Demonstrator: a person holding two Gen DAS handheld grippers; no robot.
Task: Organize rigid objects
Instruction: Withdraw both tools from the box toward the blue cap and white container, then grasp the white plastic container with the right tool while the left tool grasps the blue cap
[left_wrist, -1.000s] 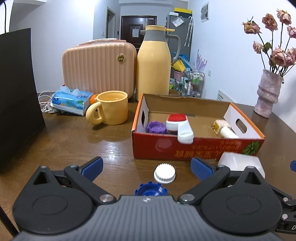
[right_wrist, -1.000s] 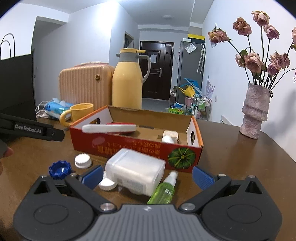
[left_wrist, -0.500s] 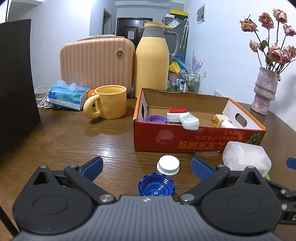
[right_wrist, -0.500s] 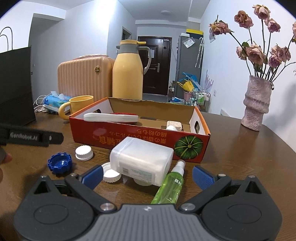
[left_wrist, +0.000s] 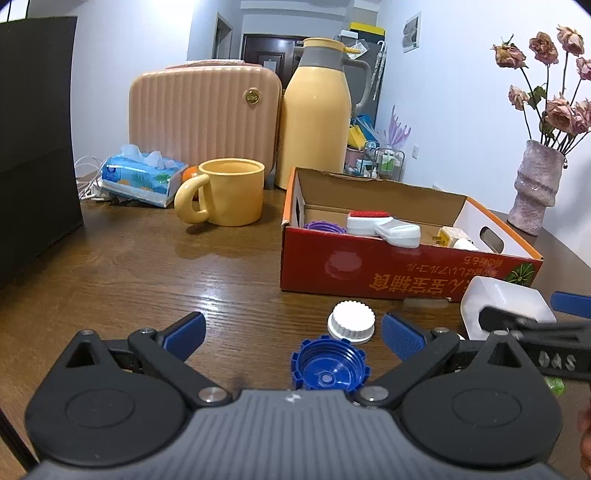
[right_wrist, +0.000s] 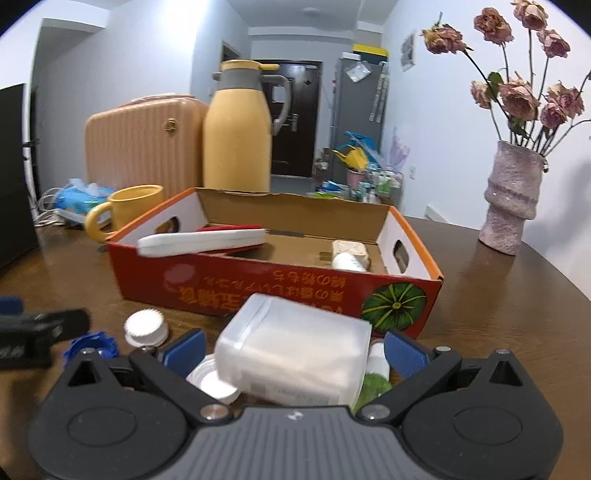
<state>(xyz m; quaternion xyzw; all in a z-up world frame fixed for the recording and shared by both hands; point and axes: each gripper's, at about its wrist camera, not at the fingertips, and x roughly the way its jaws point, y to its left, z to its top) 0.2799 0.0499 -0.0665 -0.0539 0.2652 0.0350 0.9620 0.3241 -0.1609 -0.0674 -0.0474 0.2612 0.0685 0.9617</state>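
Two grippers low over the wooden table (left_wrist: 147, 266), both spread wide and gripping nothing yet; left gripper (left_wrist: 291, 328) released, blue pads either side of a blue notched cap (left_wrist: 328, 369) lying open side up, right-hand pad nearer to it; white ribbed cap (left_wrist: 351, 320) just beyond, between the blue one and the red cardboard box (left_wrist: 369, 269); right gripper (right_wrist: 293, 349) equally unclenched, straddling the translucent white plastic container (right_wrist: 295, 350) lying on its side just in front of the box; white lid (right_wrist: 212, 384) tucked beside the left pad, green spray bottle (right_wrist: 373, 380) by the right pad, both close enough to get caught.

Inside the box already: a white brush with red bristles (left_wrist: 384, 225), a purple cap (left_wrist: 323, 226), a small cream-coloured item at the far end; yellow mug (left_wrist: 225, 197), yellow thermos jug (left_wrist: 317, 114) and vase of dried roses (right_wrist: 511, 203) standing well clear.

Judging by the framing, probably a double pickup in hand; best done by centring the left on the blue cap before closing, to avoid nudging the white one; for the right, squeezing the container's flat sides squarely, gently, since thin plastic may flex and slip; lifting straight up before carrying over the box wall.
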